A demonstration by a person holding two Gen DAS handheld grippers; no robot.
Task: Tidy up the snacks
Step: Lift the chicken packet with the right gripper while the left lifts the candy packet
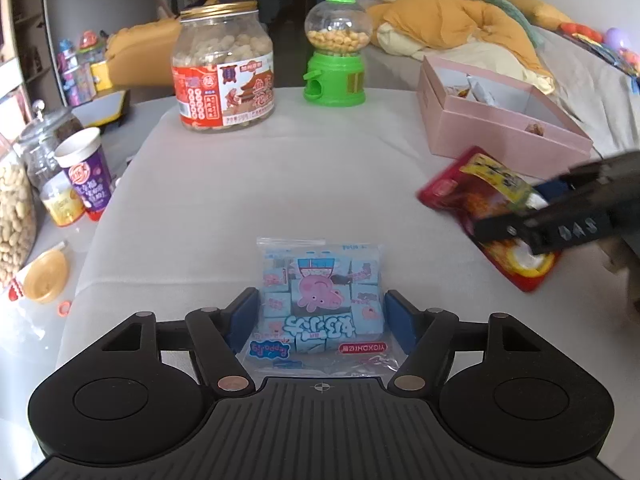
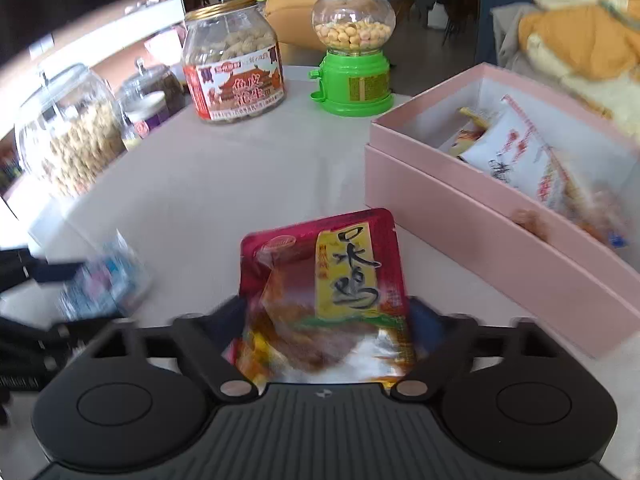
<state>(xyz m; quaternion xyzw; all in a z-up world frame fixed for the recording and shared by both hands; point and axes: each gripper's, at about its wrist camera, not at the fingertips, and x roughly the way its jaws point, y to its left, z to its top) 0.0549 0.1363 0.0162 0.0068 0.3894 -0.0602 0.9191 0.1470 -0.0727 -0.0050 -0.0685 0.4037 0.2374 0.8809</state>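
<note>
Gripping red pouch [image 2: 320, 300], right claw [image 2: 326, 320] nears pink box [image 2: 460, 224] edge — left claw [image 1: 320, 316] clasps blue pack [image 1: 320, 300].

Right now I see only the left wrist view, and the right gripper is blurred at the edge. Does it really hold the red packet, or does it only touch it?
Observer: The right wrist view shows the red packet pinched between both fingers of the right gripper, at its lower half.
Operator: Is there something inside the pink box? I see mostly its wall.
Observer: Yes, a white packet with red print lies in the pink box.
Operator: Only this one?
Observer: No, a smaller yellow-edged packet lies behind it, partly covered.
</note>
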